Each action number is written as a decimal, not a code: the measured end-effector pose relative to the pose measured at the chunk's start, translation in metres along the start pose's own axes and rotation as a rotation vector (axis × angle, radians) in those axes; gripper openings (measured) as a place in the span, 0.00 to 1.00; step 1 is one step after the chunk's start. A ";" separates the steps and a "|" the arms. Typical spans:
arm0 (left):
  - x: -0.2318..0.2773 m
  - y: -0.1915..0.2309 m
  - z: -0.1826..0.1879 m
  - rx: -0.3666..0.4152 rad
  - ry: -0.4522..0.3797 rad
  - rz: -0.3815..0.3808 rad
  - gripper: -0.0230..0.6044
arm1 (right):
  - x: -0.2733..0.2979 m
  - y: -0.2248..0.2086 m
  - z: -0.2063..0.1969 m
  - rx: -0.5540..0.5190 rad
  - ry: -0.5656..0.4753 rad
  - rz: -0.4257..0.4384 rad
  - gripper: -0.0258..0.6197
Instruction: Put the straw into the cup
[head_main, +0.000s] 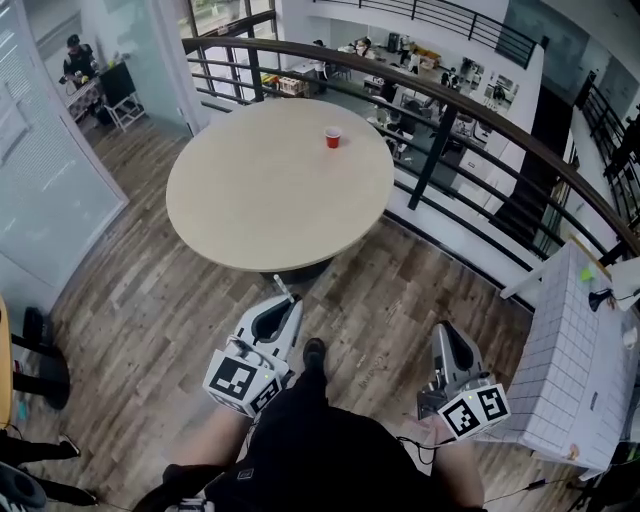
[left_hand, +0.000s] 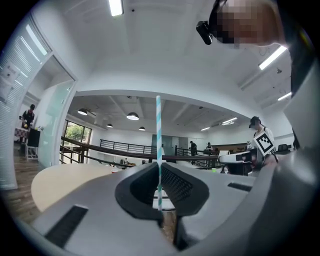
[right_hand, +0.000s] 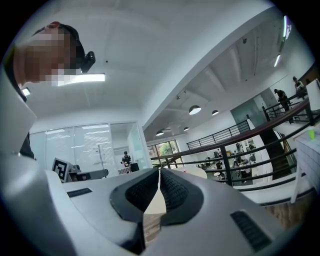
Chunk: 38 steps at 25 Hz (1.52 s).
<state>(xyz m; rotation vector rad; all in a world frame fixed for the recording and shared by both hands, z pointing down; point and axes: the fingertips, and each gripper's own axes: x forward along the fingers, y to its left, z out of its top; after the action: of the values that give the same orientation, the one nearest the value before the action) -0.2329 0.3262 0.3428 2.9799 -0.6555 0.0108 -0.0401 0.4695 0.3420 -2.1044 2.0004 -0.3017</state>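
Observation:
A small red cup (head_main: 332, 138) stands upright near the far right edge of the round beige table (head_main: 260, 200). I stand back from the table on the wood floor. My left gripper (head_main: 288, 301) is low at my left, well short of the table. It is shut on a blue-and-white striped straw (left_hand: 158, 140), which stands upright between the pads (left_hand: 175, 184); the straw's tip (head_main: 282, 288) pokes out ahead of the jaws. My right gripper (head_main: 443, 331) hangs at my right, its jaws (right_hand: 159, 175) closed together with nothing between them.
A dark curved railing (head_main: 450, 100) runs behind and to the right of the table, with an open office floor below. A white gridded table (head_main: 575, 350) stands at my right. Glass partition walls (head_main: 50, 190) line the left. A black chair base (head_main: 40, 375) sits at far left.

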 end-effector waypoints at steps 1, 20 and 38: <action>0.010 0.007 0.000 0.001 -0.003 0.001 0.07 | 0.012 -0.005 0.001 -0.002 -0.001 0.001 0.08; 0.222 0.205 0.009 -0.013 0.038 0.030 0.07 | 0.307 -0.095 0.023 0.003 0.032 0.030 0.08; 0.367 0.245 0.014 -0.025 0.027 0.245 0.07 | 0.457 -0.212 0.048 0.017 0.125 0.283 0.08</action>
<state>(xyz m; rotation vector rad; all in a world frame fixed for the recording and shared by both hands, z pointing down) -0.0025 -0.0503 0.3594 2.8503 -1.0035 0.0594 0.2000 0.0241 0.3579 -1.8006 2.3219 -0.4056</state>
